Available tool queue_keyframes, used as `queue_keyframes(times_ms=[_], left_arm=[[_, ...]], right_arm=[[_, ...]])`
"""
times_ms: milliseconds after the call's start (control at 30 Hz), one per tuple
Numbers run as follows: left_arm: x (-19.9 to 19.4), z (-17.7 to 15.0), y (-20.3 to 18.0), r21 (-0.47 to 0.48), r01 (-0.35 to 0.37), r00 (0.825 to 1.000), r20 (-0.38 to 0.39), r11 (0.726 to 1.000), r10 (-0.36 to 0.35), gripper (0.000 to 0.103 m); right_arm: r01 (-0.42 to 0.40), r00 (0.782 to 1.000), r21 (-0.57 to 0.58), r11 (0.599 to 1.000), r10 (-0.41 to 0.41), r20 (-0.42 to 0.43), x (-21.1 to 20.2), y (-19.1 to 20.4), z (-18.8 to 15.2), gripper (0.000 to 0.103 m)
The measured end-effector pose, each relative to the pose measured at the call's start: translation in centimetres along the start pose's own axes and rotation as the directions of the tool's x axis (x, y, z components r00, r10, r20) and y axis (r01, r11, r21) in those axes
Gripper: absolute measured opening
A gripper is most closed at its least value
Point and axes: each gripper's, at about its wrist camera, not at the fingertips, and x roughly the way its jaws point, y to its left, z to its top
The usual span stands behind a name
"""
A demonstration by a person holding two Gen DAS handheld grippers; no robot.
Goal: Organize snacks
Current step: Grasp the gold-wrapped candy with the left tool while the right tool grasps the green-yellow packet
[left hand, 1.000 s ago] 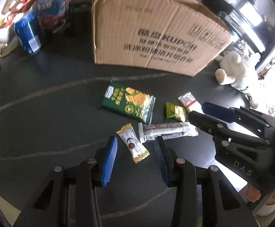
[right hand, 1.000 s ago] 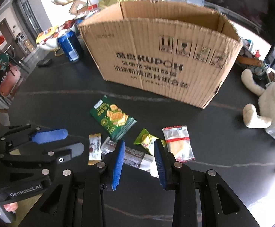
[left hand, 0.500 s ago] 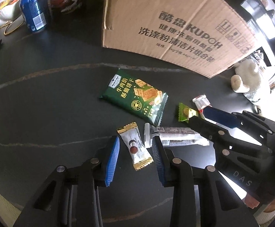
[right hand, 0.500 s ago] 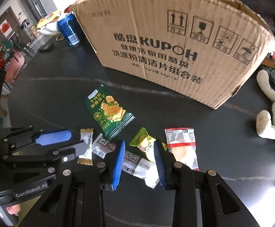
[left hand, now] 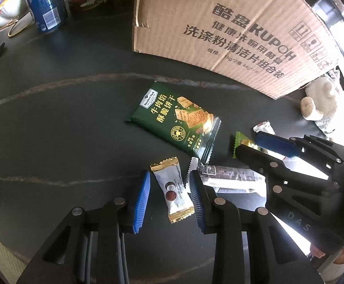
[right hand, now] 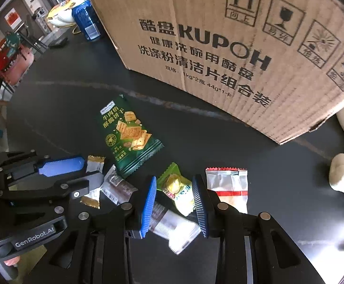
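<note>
Fingers of the left gripper, just narrowed, straddle a white candy packet untouched; the right gripper likewise brackets a yellow-green sachet.

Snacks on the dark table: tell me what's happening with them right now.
A person holds a gripper in each hand above loose snacks in front of a cardboard box. The left gripper straddles a white candy with gold ends, its jaws just narrowed but not pressing. The right gripper frames a yellow-green packet and a clear-wrapped bar, also ungripped. A green cracker pack lies untouched.
</note>
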Motion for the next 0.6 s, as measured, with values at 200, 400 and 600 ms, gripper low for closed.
queue_keyframes(times_ms=[200,400,600], left_arm=[[0.0,-0.1,-0.2,-0.001,-0.002,1.0,0.001,1.0,0.002,0.033],[0.1,-0.6,-1.1,0.022,-0.031,0.999,0.012,0.999,0.031,0.033],[0.1,-0.9,-1.2,0.018,-0.047,0.999,0.024,0.999,0.046,0.021]], right_arm=[[0.003,1.0,-0.013,1.0,-0.003,-0.005,0.4,0.0,0.2,0.033],[0.016,0.999,-0.035,0.999,-0.017,-0.031,1.1,0.3,0.1,0.037],[0.001,0.999,-0.012,1.0,-0.001,-0.038,1.1,0.4,-0.7,0.037]])
